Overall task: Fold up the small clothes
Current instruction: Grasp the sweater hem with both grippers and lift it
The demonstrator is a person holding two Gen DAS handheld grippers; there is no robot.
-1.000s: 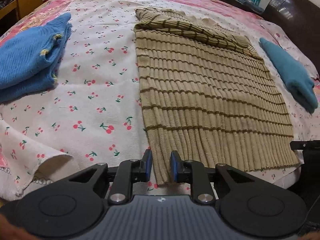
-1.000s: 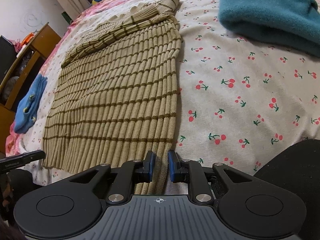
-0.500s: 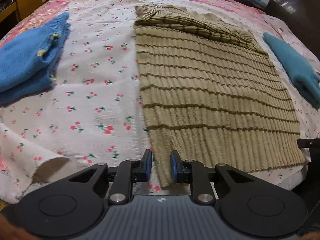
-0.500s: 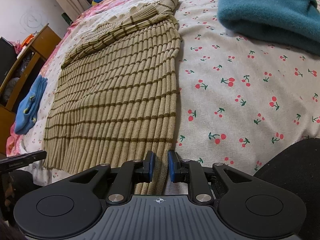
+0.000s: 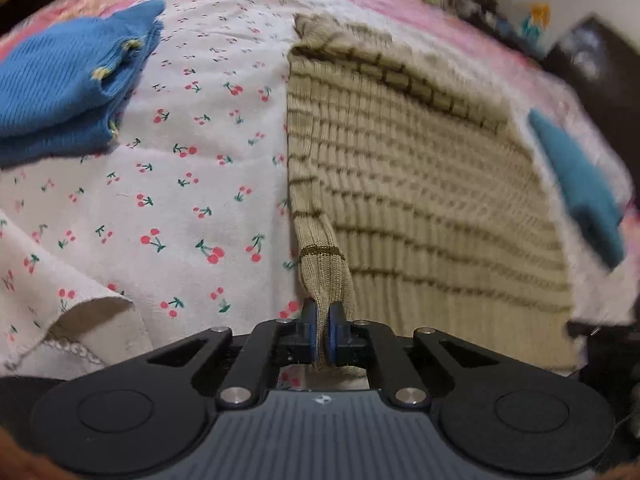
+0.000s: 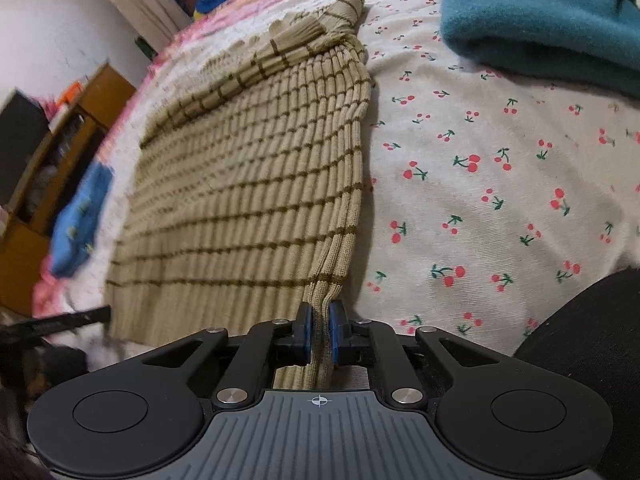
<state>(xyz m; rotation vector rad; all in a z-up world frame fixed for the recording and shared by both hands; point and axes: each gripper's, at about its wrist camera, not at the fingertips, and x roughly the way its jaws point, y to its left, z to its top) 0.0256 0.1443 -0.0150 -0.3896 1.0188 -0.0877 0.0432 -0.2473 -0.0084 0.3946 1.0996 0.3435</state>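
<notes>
Garment: I have the beige ribbed knit sweater with thin brown stripes (image 5: 420, 168) lying flat on the bed, filling centre frame in both views; its sleeves are already folded across the far end, top of frame.
Bed: white bed sheet printed with red cherries (image 5: 180, 184), pink quilt beyond it.
Left gripper (image 5: 323, 334): pads together on the near hem corner, lower centre of the left view; cloth pinched and pulled up into a ridge.
Right gripper (image 6: 319, 334): jaws closing, the other hem corner between them and already gathered; I read it as clamped.
Done: a folded bright blue knit garment (image 5: 68, 88) sits upper left of the left view; a folded teal fleece garment (image 6: 540, 16) sits upper right of the right view. I judge both finished.
Progress: sleeves in, both hem corners taken; roughly mid-fold on this piece.
Left to do: carry the hem up over the body toward the collar, lay it flat, probably one more fold.
Risk: left view is blurred; corners could slip if I lift unevenly.
</notes>
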